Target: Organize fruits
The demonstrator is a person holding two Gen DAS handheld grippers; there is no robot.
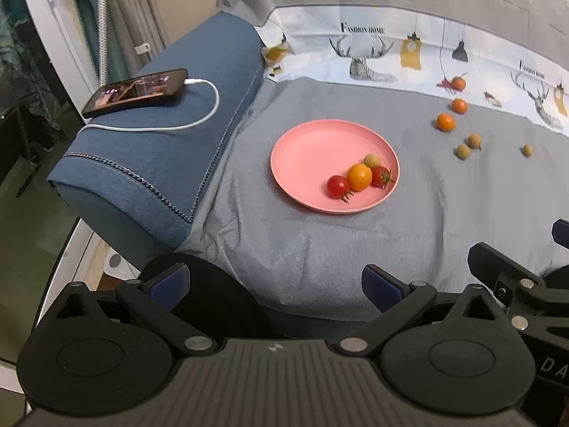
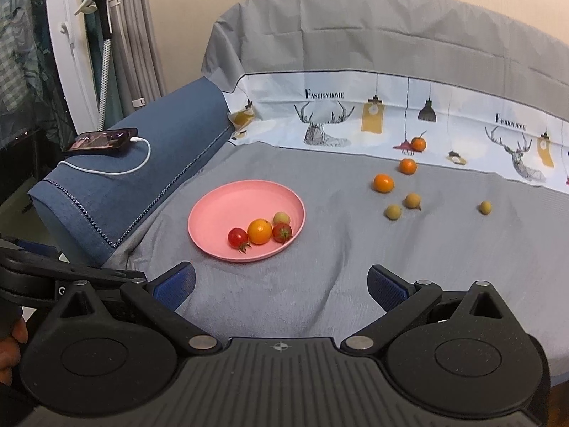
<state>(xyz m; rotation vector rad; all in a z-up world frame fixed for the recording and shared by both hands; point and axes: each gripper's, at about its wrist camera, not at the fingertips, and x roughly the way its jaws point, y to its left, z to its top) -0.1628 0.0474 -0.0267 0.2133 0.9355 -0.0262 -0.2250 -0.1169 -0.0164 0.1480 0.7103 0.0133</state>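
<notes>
A pink plate (image 1: 313, 149) (image 2: 227, 206) lies on the grey bed cover. It holds two red cherry tomatoes (image 1: 338, 185) (image 2: 237, 237), an orange fruit (image 1: 360, 176) (image 2: 259, 231) and a pale green fruit (image 1: 372, 160) (image 2: 281, 217). Loose on the cover to the right lie three small oranges (image 1: 445, 122) (image 2: 383, 182) and three pale green fruits (image 1: 462, 151) (image 2: 393, 211). My left gripper (image 1: 275, 284) is open and empty, near the bed's front edge. My right gripper (image 2: 281, 286) is open and empty, short of the plate.
A blue cushion (image 1: 160, 163) (image 2: 135, 178) lies left of the plate, with a phone (image 1: 137, 90) (image 2: 101, 140) on a white charging cable on top. A printed sheet (image 2: 391, 117) runs along the back. The right gripper's body (image 1: 515, 284) shows at the left view's right edge.
</notes>
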